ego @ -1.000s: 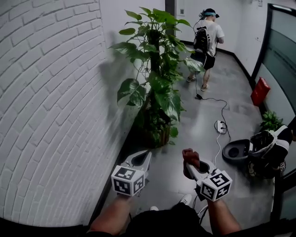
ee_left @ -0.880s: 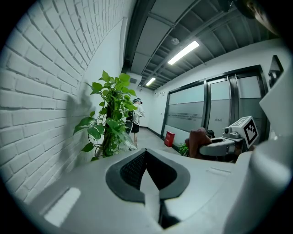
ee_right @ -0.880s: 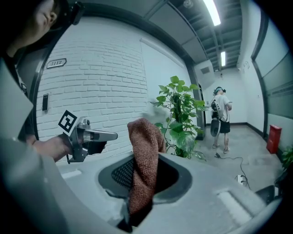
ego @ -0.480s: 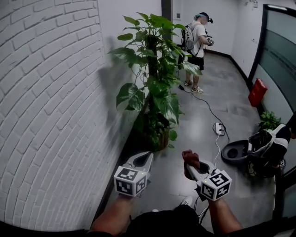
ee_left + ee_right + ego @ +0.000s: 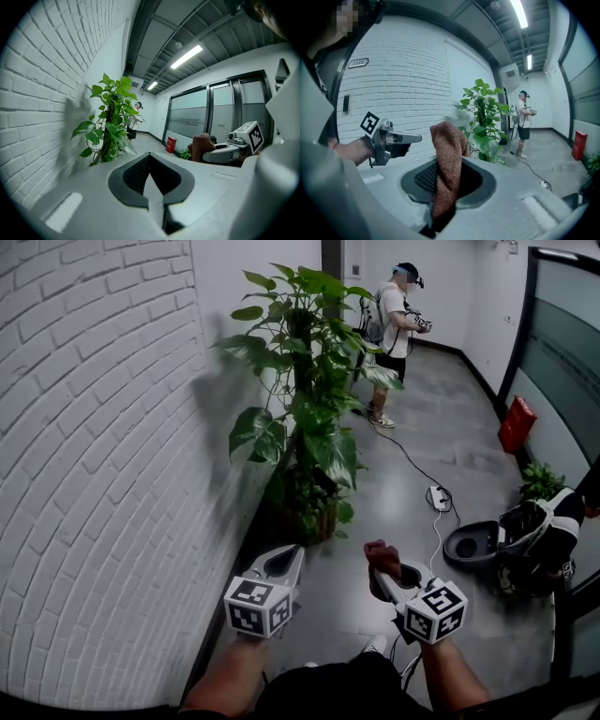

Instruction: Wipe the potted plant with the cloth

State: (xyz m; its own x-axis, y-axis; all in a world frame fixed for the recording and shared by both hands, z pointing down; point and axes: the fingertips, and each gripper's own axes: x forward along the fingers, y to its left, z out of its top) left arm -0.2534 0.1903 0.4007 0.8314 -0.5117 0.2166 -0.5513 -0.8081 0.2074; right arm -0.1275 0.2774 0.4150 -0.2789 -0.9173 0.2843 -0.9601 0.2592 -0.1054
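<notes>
Both forearms held low, side by side, pointing forward; left gripper (image 5: 285, 562) jaws together, empty; right gripper (image 5: 382, 570) clamped on coarse-woven rust-brown cloth (image 5: 381, 552), bunched upright; potted plant (image 5: 314, 418), broad glossy leaves, ahead beside white brick wall (image 5: 103, 427), well apart.

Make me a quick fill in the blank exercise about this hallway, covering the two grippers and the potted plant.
1. The right gripper is shut on a reddish-brown ____.
2. The left gripper has its jaws shut on ____.
3. The potted plant stands right beside a white ____ wall, and neither gripper touches it.

Missing words: cloth; nothing; brick.
</notes>
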